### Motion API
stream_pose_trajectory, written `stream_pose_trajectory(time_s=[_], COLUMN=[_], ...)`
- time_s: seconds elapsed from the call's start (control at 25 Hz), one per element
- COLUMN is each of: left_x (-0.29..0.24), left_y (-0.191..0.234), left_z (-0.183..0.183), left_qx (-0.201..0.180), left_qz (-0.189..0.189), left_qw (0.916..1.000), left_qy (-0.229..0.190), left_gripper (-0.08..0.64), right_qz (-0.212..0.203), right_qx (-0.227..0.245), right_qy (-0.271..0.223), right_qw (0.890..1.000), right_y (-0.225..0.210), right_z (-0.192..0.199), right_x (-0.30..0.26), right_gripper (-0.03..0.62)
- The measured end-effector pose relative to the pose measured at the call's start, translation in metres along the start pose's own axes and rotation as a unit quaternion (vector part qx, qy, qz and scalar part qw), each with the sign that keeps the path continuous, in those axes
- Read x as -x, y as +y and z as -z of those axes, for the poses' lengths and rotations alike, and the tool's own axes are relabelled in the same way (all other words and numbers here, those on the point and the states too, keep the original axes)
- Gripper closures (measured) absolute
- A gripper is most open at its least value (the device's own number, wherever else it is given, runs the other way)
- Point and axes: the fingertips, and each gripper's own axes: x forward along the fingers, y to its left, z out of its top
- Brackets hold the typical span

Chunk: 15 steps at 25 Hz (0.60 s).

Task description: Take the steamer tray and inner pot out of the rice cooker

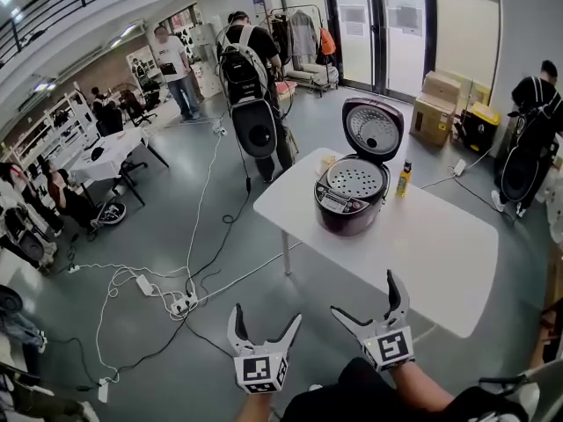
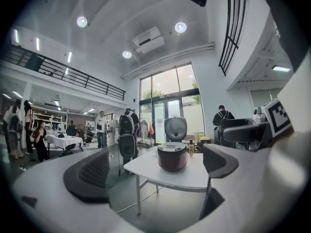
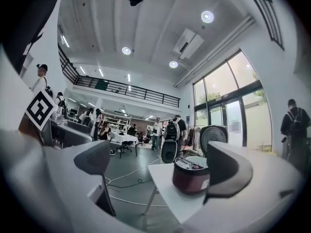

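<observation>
spreading wide apart, the dark-padded grey fingers (image 2: 90, 178) of the left gripper (image 1: 265, 316) clamp nothing. its own view shows only open air between them, with the table and cooker well beyond. the right gripper (image 1: 364, 294) has its fingers just as wide and is empty too, and the cooker appears past its right-hand finger. in the head view both grippers are held low at the near edge, each carrying its cube of square markers. the left one is over the floor, and the right one's outer finger shows against the near edge of the white rectangular table (image 1: 440, 253).

well apart from both, the dark maroon round rice cooker (image 1: 352, 202) sits toward the table's far left end, with its hinged lid (image 1: 373, 128) standing open and upright. the pale perforated steamer tray (image 1: 355, 179) lies in the cooker's mouth. the inner pot is hidden beneath it. a small yellow bottle (image 1: 404, 179) stands just beside the cooker on its right.

white and black cables (image 1: 167, 301) trail over the grey floor left of the table. brown cardboard boxes (image 1: 435, 108) sit near the glass doors, and a person with a black backpack (image 1: 246, 60) stands past the table's far corner.
</observation>
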Motion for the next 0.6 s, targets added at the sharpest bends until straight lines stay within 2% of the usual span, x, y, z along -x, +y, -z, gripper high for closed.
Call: stream_pose_trajectory(time_s=[0.12,0.28,0.48,0.6], left_x=[-0.014,-0.046,-0.092,-0.123], left_y=[0.014,0.023,0.03,0.033], left_z=[-0.003,0.001,0.004,0.003], left_qx=[-0.003,-0.007,-0.01,-0.006], left_qz=[-0.009,-0.004,0.008,0.015], left_qw=[0.9999,1.0,0.9997,0.9993], left_qy=[-0.007,0.004,0.022,0.033], left_gripper=[-0.034,-0.035,-0.034,-0.034], right_qz=[0.016,0.033,0.039,0.037], right_qx=[0.007,0.006,-0.002,0.015], right_qy=[-0.011,-0.003,0.006,0.019], right_qw=[1.0,0.999,0.999,0.999], right_y=[-0.009,-0.027,-0.052,-0.064], right_z=[0.005,0.01,0.025,0.03], right_x=[-0.012,-0.038,-0.078,-0.102], right_gripper=[-0.002,-0.002,-0.002,-0.002])
